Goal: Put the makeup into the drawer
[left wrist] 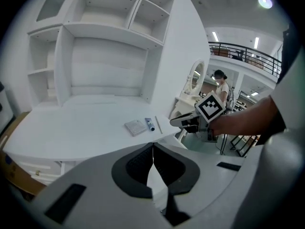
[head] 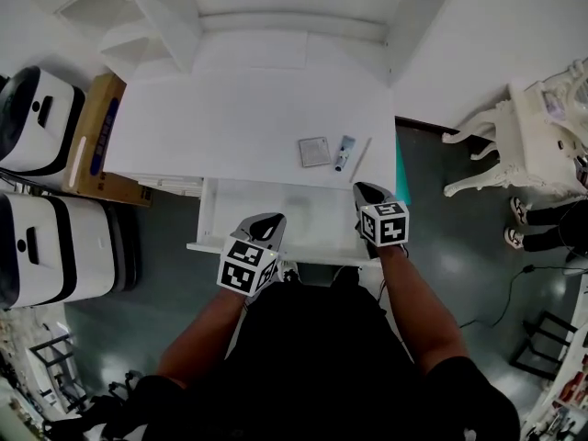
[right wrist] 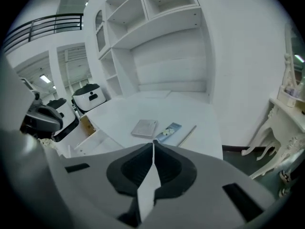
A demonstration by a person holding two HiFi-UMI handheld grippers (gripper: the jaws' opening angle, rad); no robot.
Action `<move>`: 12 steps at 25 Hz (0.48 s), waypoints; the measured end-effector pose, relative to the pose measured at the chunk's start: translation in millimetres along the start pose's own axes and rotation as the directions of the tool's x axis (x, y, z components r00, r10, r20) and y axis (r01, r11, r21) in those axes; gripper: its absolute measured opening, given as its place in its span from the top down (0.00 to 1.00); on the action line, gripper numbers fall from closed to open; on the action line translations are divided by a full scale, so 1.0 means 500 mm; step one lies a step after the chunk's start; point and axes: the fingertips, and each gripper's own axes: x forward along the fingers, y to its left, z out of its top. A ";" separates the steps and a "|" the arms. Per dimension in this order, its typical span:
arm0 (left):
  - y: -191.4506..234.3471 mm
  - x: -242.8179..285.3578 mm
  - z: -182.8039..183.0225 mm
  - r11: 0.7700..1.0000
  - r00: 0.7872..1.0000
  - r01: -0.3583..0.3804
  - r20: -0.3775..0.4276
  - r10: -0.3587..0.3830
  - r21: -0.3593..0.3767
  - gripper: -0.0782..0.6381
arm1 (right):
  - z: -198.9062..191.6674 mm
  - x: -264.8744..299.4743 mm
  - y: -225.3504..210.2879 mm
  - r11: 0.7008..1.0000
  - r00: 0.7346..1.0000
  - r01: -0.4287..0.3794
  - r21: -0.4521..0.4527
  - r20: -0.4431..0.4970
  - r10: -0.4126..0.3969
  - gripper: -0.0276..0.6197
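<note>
Three makeup items lie at the white desk's right front: a grey square compact, a small blue tube and a thin pale stick. Below the desk's front edge the drawer stands pulled out. My left gripper hovers over the drawer's front left, shut and holding nothing. My right gripper is at the drawer's right end, just short of the items, shut with nothing between its jaws.
White shelves rise at the desk's back. A cardboard box and white-and-black machines stand to the left. An ornate white table and a person's feet are to the right on the dark floor.
</note>
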 end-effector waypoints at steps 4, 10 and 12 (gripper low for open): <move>0.004 0.016 0.006 1.000 1.000 -0.016 -0.006 0.016 -0.024 0.88 | 0.011 0.070 -0.073 0.997 0.999 0.047 0.057 -0.025 -0.046 0.91; 0.009 0.022 -0.002 0.996 0.999 -0.032 -0.020 0.031 -0.083 0.88 | -0.001 0.144 -0.164 0.981 0.990 0.123 0.148 -0.082 -0.112 0.88; 0.010 0.019 -0.006 0.994 0.999 -0.042 -0.022 0.040 -0.098 0.88 | -0.003 0.158 -0.174 0.975 0.989 0.127 0.182 -0.093 -0.111 0.82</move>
